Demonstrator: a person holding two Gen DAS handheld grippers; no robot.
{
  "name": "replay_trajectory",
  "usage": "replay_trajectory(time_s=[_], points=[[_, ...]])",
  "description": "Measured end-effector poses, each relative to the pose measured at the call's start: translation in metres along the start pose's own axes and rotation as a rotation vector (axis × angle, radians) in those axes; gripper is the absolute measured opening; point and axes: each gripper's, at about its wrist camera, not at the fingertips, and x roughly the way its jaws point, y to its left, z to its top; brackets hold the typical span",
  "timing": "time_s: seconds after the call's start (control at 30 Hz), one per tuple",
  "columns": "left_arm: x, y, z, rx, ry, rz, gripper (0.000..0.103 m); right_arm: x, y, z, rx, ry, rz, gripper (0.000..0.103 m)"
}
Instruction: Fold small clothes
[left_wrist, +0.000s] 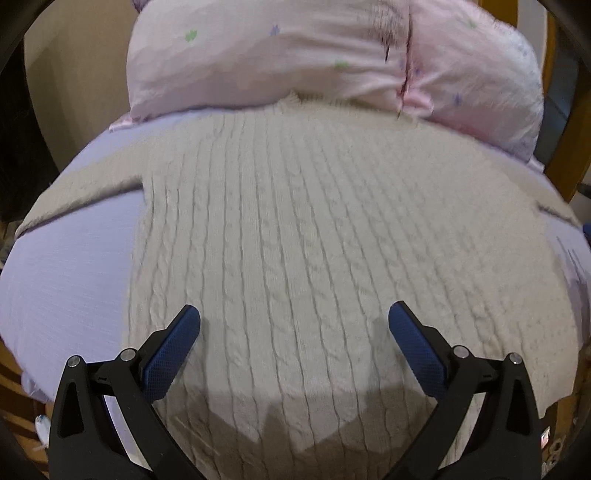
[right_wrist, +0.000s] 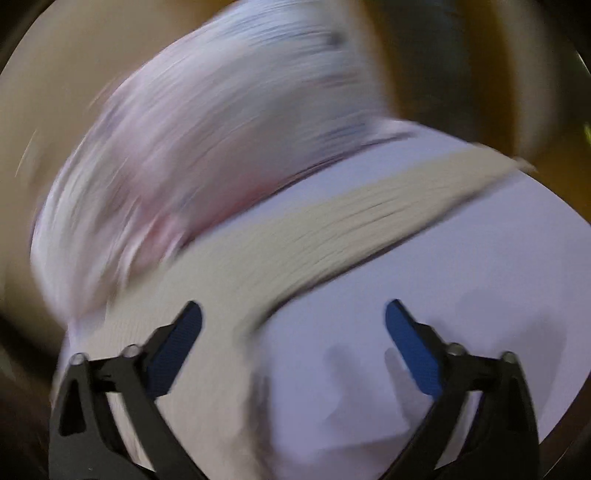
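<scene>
Sweater (left_wrist: 295, 229), flat on the lilac sheet (left_wrist: 66, 280), looks soft, limp and stretchy, best pinched at sleeve (right_wrist: 332, 221) or hem; left gripper (left_wrist: 294, 317) and right gripper (right_wrist: 293, 315) both gape empty.

Soft, even indoor light, moderately bright, falling from above and behind the cameras. In the left wrist view, mostly sharp focus: cable ribs of the sweater (left_wrist: 295, 229) crisp at centre, a broad grey shadow with angular outline lying across the sweater's near hem, between and below the fingers (left_wrist: 173, 354). Slight smearing on the pink pillow (left_wrist: 295, 55) beyond the sweater. Strong fisheye bulge, bed edges curving away, black vignette in the corners. No glare. In the right wrist view, heavy motion blur: pillow (right_wrist: 184, 155) and sweater sleeve (right_wrist: 332, 221) streaked diagonally; only the fingers (right_wrist: 413, 347) sharp; faint doubled shadows on the lilac sheet (right_wrist: 480, 258) beside the sleeve.
</scene>
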Motion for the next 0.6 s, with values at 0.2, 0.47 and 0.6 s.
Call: replay_trajectory(time_s=[0.2, 0.47, 0.6], points=[[-0.023, 0.019, 0.013, -0.028, -0.227, -0.002, 0.102, 0.023, -0.141, 0.079, 0.444, 0.024, -0.082, 0.053], [-0.014, 0.073, 0.031, -0.208, -0.234, -0.041, 0.102, 0.050, -0.183, 0.091, 0.587, 0.011, -0.098, 0.023], [-0.015, 0.114, 0.026, -0.332, -0.253, -0.097, 0.102, 0.057, -0.186, 0.100, 0.599, 0.002, -0.123, 0.007]])
